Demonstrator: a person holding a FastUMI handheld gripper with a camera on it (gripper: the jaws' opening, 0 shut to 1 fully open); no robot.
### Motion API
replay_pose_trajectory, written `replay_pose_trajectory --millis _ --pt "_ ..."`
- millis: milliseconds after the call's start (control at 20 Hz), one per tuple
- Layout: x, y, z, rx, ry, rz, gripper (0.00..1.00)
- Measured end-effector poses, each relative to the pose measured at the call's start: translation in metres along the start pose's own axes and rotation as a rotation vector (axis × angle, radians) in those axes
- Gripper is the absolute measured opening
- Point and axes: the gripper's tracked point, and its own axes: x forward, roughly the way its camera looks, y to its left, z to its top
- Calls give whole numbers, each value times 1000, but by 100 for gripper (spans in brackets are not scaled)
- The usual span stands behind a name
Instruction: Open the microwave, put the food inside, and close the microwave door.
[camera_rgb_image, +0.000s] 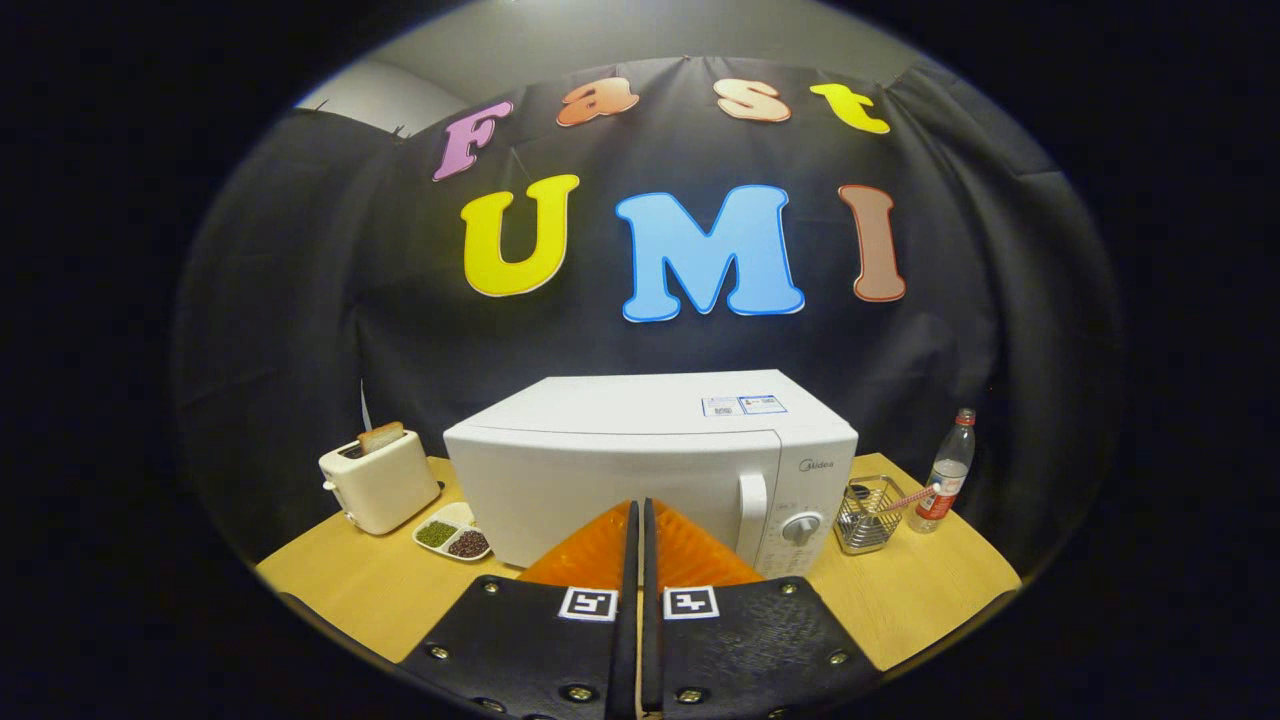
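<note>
1 view is on record, the gripper view. The gripper (640, 520) is clenched, its 2 fingers pressed together with nothing between them, and it is aimed at the lower front of the microwave (650, 465).

The microwave stands on the tabletop (920, 600) with its door (600, 490) shut; the vertical handle (752, 510) sits at the door's right side, just right of the fingertips, beside the control knob (800, 528). Left of the microwave stand a toaster (378, 482) with a slice in its slot and a small divided dish (452, 535) holding green and dark beans, most likely the food for the task. To the right are a wire basket (865, 512) and a bottle (948, 470).

Judgement: step 1, opening the door, is not yet done. The next move calls for the fingers to part, shift right to the handle, close round it and pull outward. The dish then needs a separate grasp.
</note>
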Motion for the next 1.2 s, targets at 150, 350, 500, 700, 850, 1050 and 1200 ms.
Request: replay_pose_trajectory --millis 150,350,500,700,850,1050,1200 --pt "-32 5 0 -1 -11 -5 3" --pt "-73 10 -3 2 -39 -17 3" --pt "-104 14 -1 1 -67 -21 3" --pt "-134 20 0 8 -103 -26 2" --pt "-151 27 0 3 -113 -23 30" --pt "-167 39 1 5 -134 2 84" --pt "-174 43 0 -4 -144 10 99"
